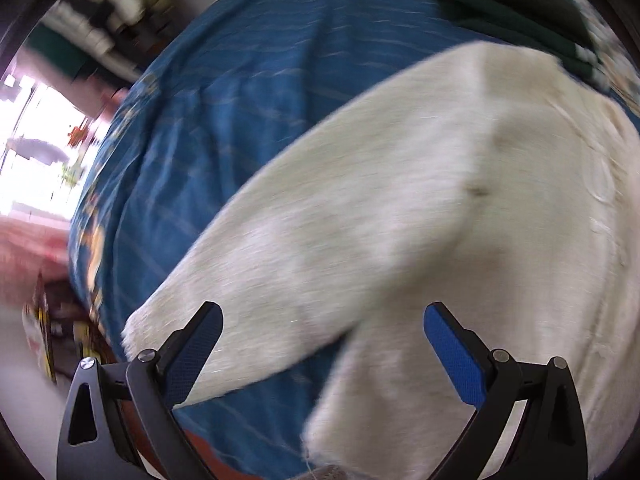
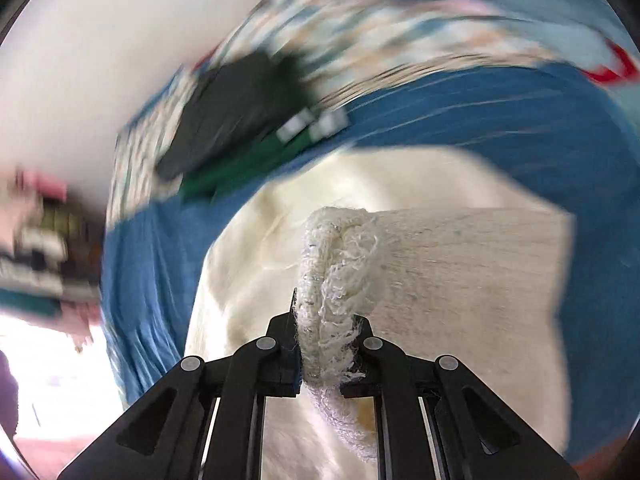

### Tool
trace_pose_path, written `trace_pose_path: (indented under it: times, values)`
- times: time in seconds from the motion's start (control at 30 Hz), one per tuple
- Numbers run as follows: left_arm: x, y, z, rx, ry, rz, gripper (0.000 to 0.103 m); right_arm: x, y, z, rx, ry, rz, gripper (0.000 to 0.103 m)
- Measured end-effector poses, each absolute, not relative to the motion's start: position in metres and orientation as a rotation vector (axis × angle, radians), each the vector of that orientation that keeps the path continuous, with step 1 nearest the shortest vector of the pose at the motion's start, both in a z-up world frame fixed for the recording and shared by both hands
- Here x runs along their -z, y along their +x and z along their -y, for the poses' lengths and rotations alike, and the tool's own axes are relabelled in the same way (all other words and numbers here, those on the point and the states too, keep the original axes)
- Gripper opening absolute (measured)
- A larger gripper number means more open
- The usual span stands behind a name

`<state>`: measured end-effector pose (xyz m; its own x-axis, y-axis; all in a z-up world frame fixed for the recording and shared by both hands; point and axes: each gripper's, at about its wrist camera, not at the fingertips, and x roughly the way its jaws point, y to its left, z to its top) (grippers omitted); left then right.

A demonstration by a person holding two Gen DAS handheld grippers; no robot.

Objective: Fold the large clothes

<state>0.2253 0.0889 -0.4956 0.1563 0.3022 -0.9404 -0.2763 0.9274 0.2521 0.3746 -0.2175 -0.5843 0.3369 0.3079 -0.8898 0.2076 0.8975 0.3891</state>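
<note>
A large cream fuzzy sweater lies on a blue bedspread. One sleeve stretches toward the lower left. My left gripper is open and empty, just above the sweater, its jaws either side of the gap between sleeve and body. In the right wrist view my right gripper is shut on a bunched knitted edge of the sweater, holding it above the body of the garment. Both views are blurred by motion.
A folded stack of black and dark green clothes lies at the far side of the bed. A floral quilt runs along the back. Shelves with stacked items and a bright window stand to the left.
</note>
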Motion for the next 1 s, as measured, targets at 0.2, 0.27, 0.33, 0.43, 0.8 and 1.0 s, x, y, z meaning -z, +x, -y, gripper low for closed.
trace_pose_path:
  times: [0.2,0.27,0.33,0.43,0.8,1.0]
  values:
    - [0.51,0.201,-0.146,-0.518,-0.029,-1.385,0.103,0.692,0.422,0.037,-0.235,0.198,-1.463,0.021]
    - [0.511,0.193,-0.161,-0.536,-0.05,-1.401,0.103,0.705,0.423,0.022,-0.334,0.264,-1.515,0.039]
    - [0.508,0.182,-0.172,-0.554,-0.074,-1.408,0.103,0.686,0.411,0.034,-0.402,0.374,-1.475,0.053]
    - [0.504,0.16,-0.191,-0.577,-0.162,-1.437,0.103,0.645,0.379,0.085,-0.352,0.436,-1.377,0.061]
    - [0.587,0.099,-0.289,-0.649,-1.139,-1.31,0.093,0.69,0.283,0.202,-0.011,0.424,-1.563,0.061]
    - [0.585,0.117,-0.338,-0.882,-1.137,-1.197,0.022,0.71,0.293,0.159,-0.014,0.483,-1.518,0.061]
